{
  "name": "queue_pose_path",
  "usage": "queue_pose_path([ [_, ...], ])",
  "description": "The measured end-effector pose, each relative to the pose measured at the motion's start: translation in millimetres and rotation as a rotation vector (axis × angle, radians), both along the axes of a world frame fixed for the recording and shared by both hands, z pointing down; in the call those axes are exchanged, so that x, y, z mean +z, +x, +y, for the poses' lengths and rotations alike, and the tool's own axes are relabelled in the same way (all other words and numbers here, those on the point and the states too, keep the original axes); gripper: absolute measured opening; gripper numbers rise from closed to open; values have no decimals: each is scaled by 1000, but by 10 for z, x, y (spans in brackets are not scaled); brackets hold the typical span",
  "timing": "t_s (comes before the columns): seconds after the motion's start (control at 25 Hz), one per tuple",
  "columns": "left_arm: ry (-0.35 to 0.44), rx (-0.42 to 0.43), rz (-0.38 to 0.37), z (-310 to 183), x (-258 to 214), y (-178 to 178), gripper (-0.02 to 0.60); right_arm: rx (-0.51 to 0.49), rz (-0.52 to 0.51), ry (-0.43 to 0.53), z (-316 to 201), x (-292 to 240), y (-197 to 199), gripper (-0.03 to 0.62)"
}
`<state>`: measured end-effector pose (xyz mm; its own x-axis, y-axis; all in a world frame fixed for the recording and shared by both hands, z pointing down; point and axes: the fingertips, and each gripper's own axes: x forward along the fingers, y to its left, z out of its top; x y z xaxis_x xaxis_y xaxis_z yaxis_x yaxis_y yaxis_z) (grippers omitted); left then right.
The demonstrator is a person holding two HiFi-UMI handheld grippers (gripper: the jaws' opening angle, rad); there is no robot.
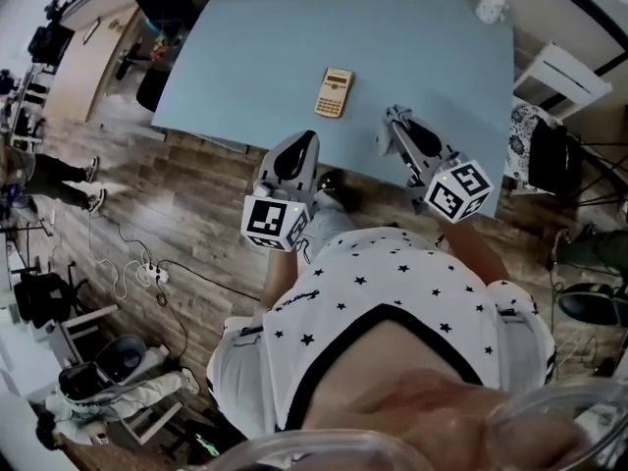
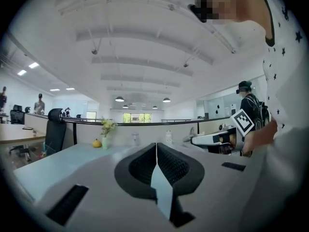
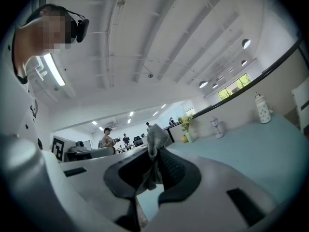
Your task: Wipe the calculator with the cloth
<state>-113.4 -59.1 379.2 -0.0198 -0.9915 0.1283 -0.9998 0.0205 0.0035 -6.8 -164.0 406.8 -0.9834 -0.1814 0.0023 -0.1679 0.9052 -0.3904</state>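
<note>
**A:** Where do we stand, starting closest to us?

**B:** Low in the head view, our left tool [image 1: 303, 143] is pressed closed with nothing in it. Its own view shows the jaws meeting on nothing. Our right tool [image 1: 393, 118] is clamped on the cloth [image 3: 154, 140], a grey wad poking up past the jaw tips.

**A:** So we have the cloth in hand. And the calculator?

**B:** The calculator [image 1: 335, 92] lies flat a little above frame centre, beyond both tools and apart from them. Neither the tools nor the cloth touch it, so we judge the wiping hasn't begun. What's left is to bring the cloth down on it and rub across its face, perhaps steadying it with the left tool.

**A:** The surface?

**B:** A pale blue table [image 1: 432, 57], smooth and mostly bare. We hold both tools at its near edge. Along its far edge, at the top of the frame, we see a few small things, among them a vase [image 2: 105, 140] of flowers and a white object [image 1: 492, 4] at upper right.

**A:** And the room?

**B:** A wood floor [image 1: 196, 214] at left with cables [image 1: 137, 263] on it. Beyond that is a large open office with a ribbed white ceiling [image 2: 145, 42] and lamps, and people [image 3: 108, 137] far off.
</note>
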Motion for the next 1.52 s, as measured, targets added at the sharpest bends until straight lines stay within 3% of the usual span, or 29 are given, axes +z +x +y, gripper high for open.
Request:
queue_pose_path([
  [0.28, -1, 218, -13, -712, 5, -473, 29, 195, 19, -22, -453, 94, -342, 38],
  [0.48, 0, 305, -8, -1031, 19, -840, 29, 291, 29, -29, -624, 118, -622, 37],
  [0.92, -25, 471, 17, -1512, 202, -1221, 29, 449, 83, -43, -904, 298, -992, 38],
  [1.2, -18, 553, 21, -1601, 207, -1326, 29, 511, 128, -48, -898, 403, -1135, 38],
  [1.52, -17, 550, 25, -1642, 270, -1598, 29, 489, 200, -30, -953, 597, -1484, 38],
])
